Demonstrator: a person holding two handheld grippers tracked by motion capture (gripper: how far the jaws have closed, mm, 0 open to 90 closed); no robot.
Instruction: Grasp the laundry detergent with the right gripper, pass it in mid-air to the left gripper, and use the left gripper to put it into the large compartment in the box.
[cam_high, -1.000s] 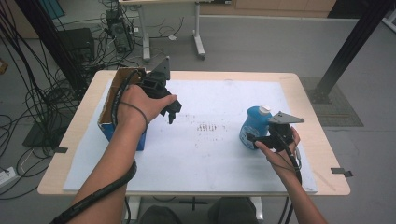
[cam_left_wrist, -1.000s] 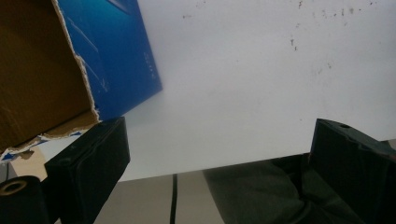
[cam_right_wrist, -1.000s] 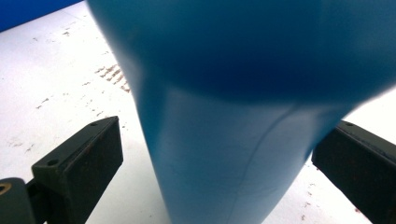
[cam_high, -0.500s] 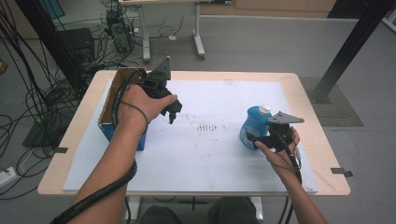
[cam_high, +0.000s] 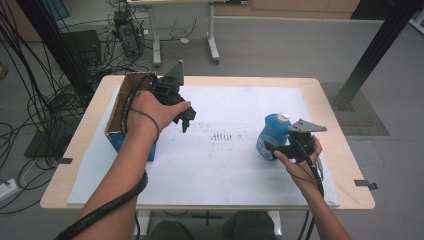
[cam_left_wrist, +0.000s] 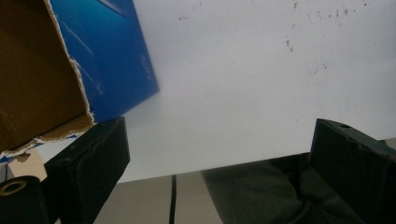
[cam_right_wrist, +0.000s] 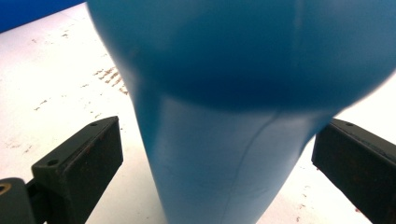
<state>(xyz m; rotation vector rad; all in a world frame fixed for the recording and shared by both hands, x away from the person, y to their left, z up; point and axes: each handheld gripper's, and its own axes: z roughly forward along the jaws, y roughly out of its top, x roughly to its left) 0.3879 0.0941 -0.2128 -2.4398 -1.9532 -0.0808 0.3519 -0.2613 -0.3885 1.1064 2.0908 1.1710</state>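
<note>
A blue bottle (cam_high: 269, 134) with a white cap stands on the right of the white sheet (cam_high: 225, 165). My right gripper (cam_high: 270, 148) is at its near side. In the right gripper view the bottle (cam_right_wrist: 224, 70) sits between the two jaws with a gap on each side, so this gripper (cam_right_wrist: 219, 149) is open around it. My left gripper (cam_high: 186, 120) hangs over the sheet just right of an open cardboard box (cam_high: 116, 112) with blue sides. In the left gripper view its jaws (cam_left_wrist: 219, 149) stand wide apart with nothing between them, and the box (cam_left_wrist: 107, 51) is at the upper left.
Small brown specks (cam_high: 220, 136) mark the middle of the sheet. The wooden table edge (cam_high: 350, 150) runs close to the bottle on the right. Cables and desk legs (cam_high: 150, 30) lie on the floor beyond the table. A black post (cam_high: 375, 50) stands at the far right.
</note>
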